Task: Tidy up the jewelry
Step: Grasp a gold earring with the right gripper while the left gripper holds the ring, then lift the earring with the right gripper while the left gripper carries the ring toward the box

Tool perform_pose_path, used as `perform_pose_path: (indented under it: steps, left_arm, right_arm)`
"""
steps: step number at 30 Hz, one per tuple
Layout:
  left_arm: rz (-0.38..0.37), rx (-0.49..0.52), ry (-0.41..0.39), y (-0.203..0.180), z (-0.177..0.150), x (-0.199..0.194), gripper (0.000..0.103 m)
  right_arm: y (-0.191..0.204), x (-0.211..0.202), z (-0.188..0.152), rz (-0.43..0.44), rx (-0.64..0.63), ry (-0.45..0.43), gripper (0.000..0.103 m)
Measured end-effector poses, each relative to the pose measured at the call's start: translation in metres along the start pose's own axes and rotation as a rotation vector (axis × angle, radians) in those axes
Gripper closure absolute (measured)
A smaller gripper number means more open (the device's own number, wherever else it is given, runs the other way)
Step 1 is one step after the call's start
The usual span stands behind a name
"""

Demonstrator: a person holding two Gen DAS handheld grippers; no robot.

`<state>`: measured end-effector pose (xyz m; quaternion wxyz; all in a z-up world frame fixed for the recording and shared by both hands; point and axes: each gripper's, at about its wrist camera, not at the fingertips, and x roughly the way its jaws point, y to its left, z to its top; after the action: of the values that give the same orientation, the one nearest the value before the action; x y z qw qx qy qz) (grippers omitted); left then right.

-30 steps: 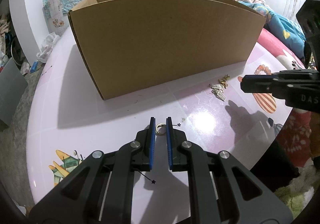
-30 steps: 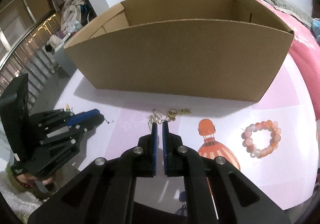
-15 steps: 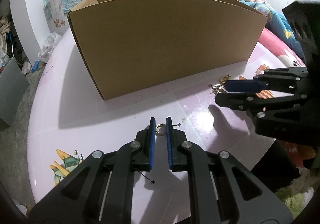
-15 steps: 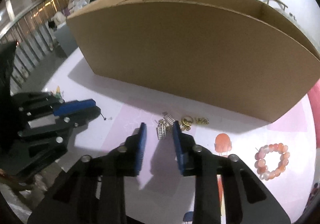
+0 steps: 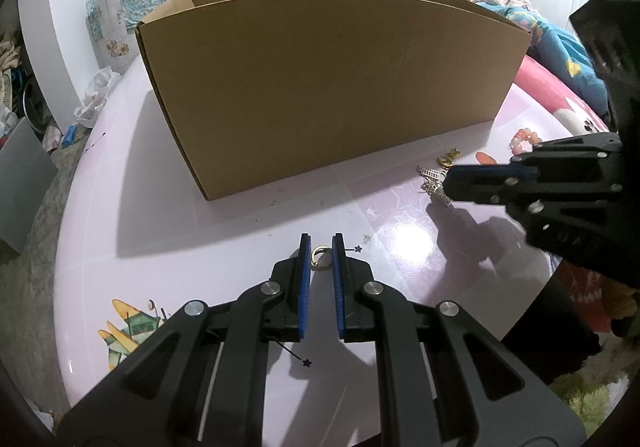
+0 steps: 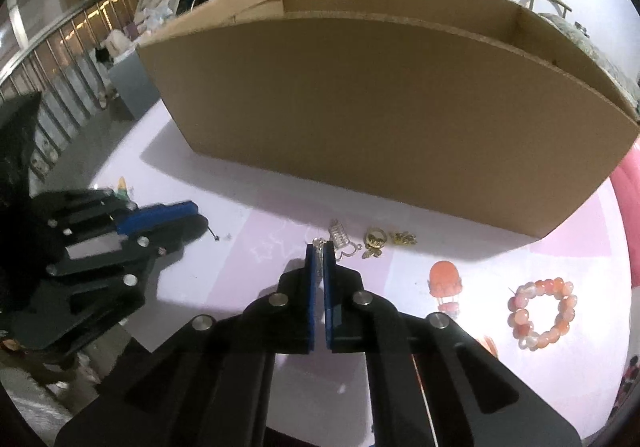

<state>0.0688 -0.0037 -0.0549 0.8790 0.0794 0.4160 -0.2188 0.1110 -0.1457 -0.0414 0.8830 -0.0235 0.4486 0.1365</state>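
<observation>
A gold ring [image 5: 319, 257] lies on the pink table between the blue pads of my left gripper [image 5: 320, 247], which stands slightly open around it. My right gripper [image 6: 319, 247] is shut on a silver earring [image 6: 319, 253]. Beside it lie another silver earring [image 6: 339, 234], a gold ring [image 6: 375, 239] and a small gold piece [image 6: 404, 238]. A pink bead bracelet [image 6: 543, 312] lies to the right. A large open cardboard box [image 5: 332, 75] stands behind. The right gripper [image 5: 450, 183] also shows in the left wrist view, over the silver pieces [image 5: 434, 183].
The round pink table [image 5: 240, 215] carries cartoon prints. Its edge drops off to the left and front. A bed with blue and pink bedding [image 5: 560, 59] lies at the right. The left gripper [image 6: 188, 215] shows at the left of the right wrist view.
My right gripper has moved down to the silver earrings, opened, then shut on one. My left gripper has stayed still around the gold ring.
</observation>
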Motion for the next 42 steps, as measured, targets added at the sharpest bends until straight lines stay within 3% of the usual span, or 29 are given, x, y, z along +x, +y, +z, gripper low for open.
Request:
perform_pose_path:
  steps: [11,17,26,32,35,42]
  left_arm:
    - [-0.053,-0.036,-0.001,0.007,0.004,-0.001,0.096]
    - [-0.056,-0.031,0.003,0.003,0.006,0.001,0.097]
    - [-0.047,-0.024,0.002,0.002,0.002,0.000,0.097]
    - [-0.050,-0.020,0.001,0.003,0.001,-0.001,0.097]
    - [-0.052,-0.018,0.000,0.003,0.001,0.000,0.097]
    - [-0.052,-0.011,-0.003,0.003,0.000,0.000,0.097]
  right_arm:
    - [-0.021,-0.031,-0.001,0.067,0.103,-0.071,0.100]
    - [-0.015,-0.019,-0.003,0.107,0.098,-0.034,0.098]
    - [0.005,0.012,0.001,0.029,-0.033,0.028,0.094]
    - [0.010,0.015,0.003,-0.005,-0.065,0.048,0.093]
    - [0.011,0.013,0.004,-0.024,-0.072,0.043,0.085]
    - [0.011,0.015,0.006,-0.037,-0.066,0.061,0.085]
